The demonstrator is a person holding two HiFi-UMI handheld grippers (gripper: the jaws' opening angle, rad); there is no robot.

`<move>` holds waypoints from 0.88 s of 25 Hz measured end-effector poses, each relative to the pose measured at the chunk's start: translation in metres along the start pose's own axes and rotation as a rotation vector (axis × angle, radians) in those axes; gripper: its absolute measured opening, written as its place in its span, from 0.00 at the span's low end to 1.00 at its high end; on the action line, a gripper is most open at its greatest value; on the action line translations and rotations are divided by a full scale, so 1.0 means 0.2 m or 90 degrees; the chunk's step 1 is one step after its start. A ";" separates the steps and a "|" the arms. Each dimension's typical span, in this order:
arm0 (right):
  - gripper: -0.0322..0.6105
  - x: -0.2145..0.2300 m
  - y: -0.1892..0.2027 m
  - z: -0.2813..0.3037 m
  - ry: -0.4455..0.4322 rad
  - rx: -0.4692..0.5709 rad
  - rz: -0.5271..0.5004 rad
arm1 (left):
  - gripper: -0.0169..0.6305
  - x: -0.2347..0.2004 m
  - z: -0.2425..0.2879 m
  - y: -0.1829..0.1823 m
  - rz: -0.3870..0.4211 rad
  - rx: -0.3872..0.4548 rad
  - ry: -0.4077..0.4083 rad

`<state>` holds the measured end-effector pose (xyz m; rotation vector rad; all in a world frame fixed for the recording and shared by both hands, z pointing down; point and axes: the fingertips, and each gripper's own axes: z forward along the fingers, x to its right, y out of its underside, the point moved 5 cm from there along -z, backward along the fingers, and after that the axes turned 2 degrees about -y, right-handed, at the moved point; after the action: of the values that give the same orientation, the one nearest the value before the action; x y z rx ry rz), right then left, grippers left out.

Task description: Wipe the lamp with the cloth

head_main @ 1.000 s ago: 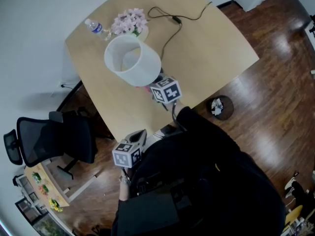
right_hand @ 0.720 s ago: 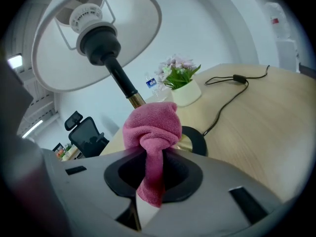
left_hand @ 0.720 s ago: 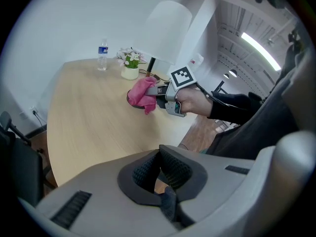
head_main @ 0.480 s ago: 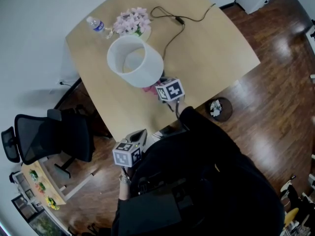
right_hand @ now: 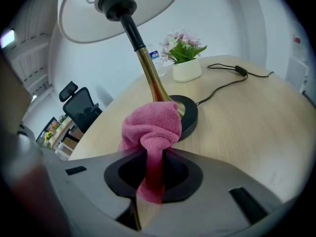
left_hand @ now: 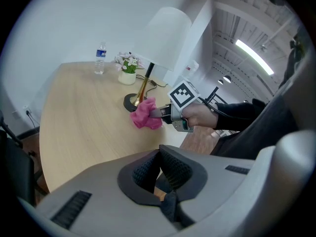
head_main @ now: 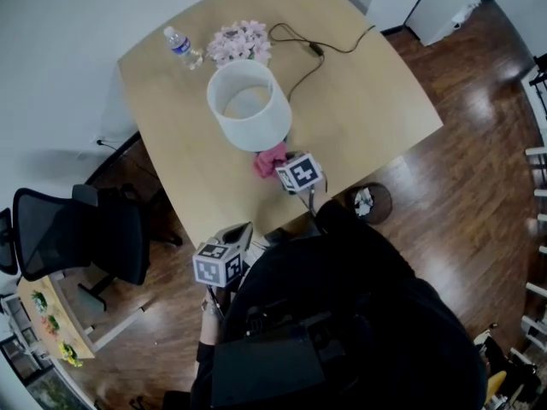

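The right gripper [right_hand: 153,171] is clamped on a pink cloth [right_hand: 154,124]: a twisted tail of it runs down between the two jaws, and the bunched bulk swells out ahead of them. The bundle sits low at the lamp [head_main: 249,105], against the foot of its brass stem and over the near rim of the lamp's black round base [right_hand: 190,115], which rests on the tabletop [head_main: 367,109]. From overhead, the cloth shows just beside the white shade, on the side facing the person.

The left gripper [left_hand: 160,168] has its jaws pressed together with nothing between them. It is held off the tabletop's near edge, well apart from the lamp, close to the person's dark sleeve.

Behind the lamp stands a white pot of pale pink flowers [right_hand: 186,69], and a clear water bottle [head_main: 182,47] stands beside the flowers, further from the lamp. The lamp's black cord [head_main: 316,54] trails away from the base, past the flowers, across the bare wood.
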<state>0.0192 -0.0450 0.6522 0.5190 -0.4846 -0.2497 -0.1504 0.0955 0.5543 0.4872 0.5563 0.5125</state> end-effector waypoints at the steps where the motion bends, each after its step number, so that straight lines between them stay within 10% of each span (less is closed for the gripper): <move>1: 0.15 0.04 0.03 -0.02 0.022 -0.007 0.005 | 0.03 -0.01 -0.01 0.00 0.000 0.006 0.000; 9: 0.15 0.36 -0.11 -0.15 0.104 0.076 0.045 | 0.03 -0.07 -0.06 0.11 -0.011 0.037 0.004; 22: 0.15 0.14 -0.06 -0.67 0.148 0.150 0.014 | 0.03 -0.10 -0.08 0.07 0.013 0.090 0.039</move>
<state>0.1090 -0.0094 0.5547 0.7625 -0.2947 -0.1089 -0.1786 0.0996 0.5578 0.6131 0.6489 0.5106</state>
